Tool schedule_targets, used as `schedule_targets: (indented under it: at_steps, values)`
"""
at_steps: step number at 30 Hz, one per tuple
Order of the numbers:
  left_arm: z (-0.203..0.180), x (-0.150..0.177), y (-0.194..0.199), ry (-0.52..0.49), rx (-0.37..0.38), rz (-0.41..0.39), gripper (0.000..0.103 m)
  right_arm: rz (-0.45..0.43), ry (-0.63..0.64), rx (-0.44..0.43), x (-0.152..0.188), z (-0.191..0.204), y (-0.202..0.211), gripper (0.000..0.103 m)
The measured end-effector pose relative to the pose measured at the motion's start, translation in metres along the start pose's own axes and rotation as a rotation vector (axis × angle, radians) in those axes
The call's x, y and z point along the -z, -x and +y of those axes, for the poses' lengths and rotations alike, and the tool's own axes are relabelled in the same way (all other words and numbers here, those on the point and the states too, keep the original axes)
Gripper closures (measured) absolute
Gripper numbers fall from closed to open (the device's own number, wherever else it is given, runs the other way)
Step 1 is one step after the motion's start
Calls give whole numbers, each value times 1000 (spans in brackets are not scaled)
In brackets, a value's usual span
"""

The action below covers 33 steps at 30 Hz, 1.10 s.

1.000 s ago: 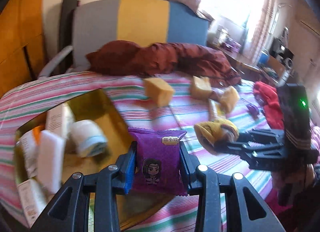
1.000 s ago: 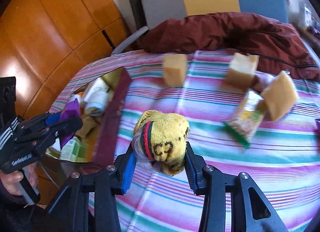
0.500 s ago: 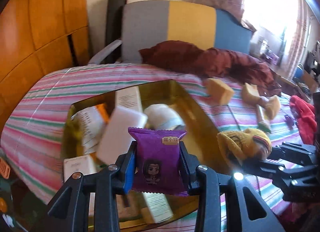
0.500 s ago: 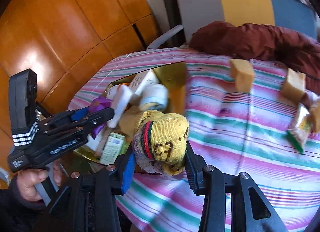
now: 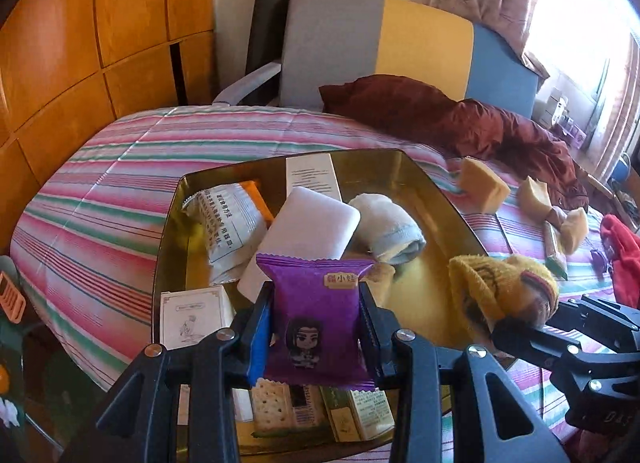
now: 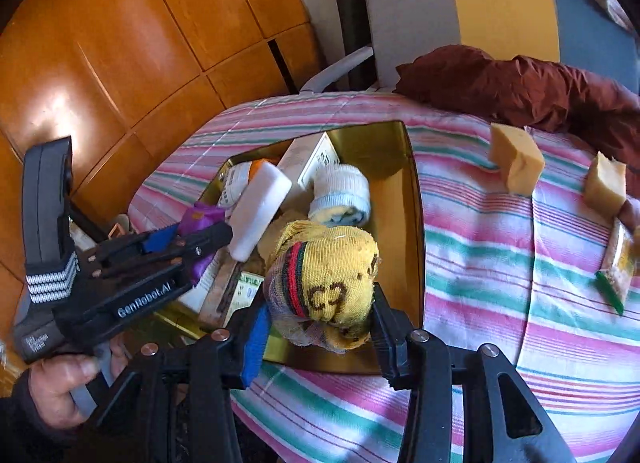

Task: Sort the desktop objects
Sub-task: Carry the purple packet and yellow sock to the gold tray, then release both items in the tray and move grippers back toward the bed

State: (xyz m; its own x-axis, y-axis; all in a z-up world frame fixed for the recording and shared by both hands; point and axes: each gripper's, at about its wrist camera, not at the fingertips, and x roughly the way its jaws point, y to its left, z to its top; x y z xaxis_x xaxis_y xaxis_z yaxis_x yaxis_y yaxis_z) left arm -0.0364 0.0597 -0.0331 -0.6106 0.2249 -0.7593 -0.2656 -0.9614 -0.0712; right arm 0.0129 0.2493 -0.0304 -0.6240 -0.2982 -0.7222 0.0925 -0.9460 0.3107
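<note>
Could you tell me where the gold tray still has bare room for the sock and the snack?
The tray is bare along its right side, between the white sock roll and the right rim. Its left and near parts are crowded with boxes and packets.

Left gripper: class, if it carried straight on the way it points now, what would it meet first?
Probably the white block in the gold tray, which lies just beyond the purple packet that the left gripper holds; depth is unclear.
</note>
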Motion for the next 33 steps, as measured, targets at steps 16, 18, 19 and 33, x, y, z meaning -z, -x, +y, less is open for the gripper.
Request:
schedule_targets:
  at_steps: [16, 18, 19, 33]
  values:
    - [9, 6, -8, 45, -32, 28, 52, 11, -29, 36, -1, 5, -16, 45]
    - [8, 5, -7, 36, -39, 21, 51, 9, -33, 31, -1, 5, -14, 44]
    - [8, 5, -5, 31, -42, 16, 51, 6, -35, 31, 0, 5, -13, 41]
    - [0, 3, 15, -15, -54, -32, 50, -39, -48, 82, 9, -1, 5, 35]
